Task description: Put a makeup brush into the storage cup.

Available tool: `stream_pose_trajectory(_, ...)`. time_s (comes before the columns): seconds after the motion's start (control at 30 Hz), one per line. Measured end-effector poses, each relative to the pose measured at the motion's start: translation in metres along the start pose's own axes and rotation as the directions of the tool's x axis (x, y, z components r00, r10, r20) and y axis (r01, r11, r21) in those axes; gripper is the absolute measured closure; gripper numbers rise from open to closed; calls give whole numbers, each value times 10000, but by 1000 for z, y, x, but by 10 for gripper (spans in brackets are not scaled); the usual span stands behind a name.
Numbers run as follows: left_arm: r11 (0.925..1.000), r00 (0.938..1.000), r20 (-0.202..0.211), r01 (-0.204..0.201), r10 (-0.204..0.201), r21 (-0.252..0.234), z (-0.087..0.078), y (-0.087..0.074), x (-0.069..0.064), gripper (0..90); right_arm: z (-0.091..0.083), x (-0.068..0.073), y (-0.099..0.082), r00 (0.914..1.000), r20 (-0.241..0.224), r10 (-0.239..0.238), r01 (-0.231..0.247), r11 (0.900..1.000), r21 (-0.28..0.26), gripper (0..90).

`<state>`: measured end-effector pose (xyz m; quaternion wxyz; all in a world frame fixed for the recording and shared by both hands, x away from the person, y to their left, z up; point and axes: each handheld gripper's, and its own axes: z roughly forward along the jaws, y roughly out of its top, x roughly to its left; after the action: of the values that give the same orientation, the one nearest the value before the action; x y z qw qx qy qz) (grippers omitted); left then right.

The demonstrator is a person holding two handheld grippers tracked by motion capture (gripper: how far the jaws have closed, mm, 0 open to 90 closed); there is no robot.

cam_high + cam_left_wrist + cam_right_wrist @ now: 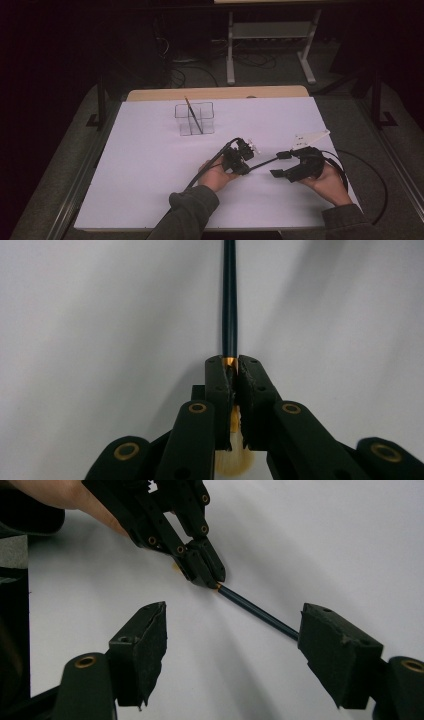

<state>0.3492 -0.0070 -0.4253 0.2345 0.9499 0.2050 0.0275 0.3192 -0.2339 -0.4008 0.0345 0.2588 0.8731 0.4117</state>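
Table (150, 165), white top, big and flat. Clear holder (194, 119) far back on table, one brush standing tilted inside. Right gripper (232, 645) low over table, jaws wide apart, nothing pinched, dark brush handle running past one jaw. Left gripper (233, 375) squeezed tight on brush (230, 295) at gold band, dark handle sticking out ahead, pale bristles behind jaws, brush low over table between both grippers.
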Motion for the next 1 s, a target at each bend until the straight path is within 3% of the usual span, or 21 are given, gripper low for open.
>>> stream_pose_trajectory(0.5, 9999, 9995, 297, -77, 81, -132, -13, -8, 3, 841, 3, 3, 2, 9999, -40, -146, 146, 9999, 87, 267)
stream_pose_trajectory(0.67, 9998, 9993, 326, -164, 161, 76, -9, -10, 3, 841, 6, 4, 3, 9998, -81, -168, 170, 9997, 199, 267)
stream_pose_trajectory(1.0, 9999, 9993, 362, -116, 115, 36, -5, -12, 3, 826, 4, 4, 2, 9999, -56, -133, 134, 9998, 150, 267)
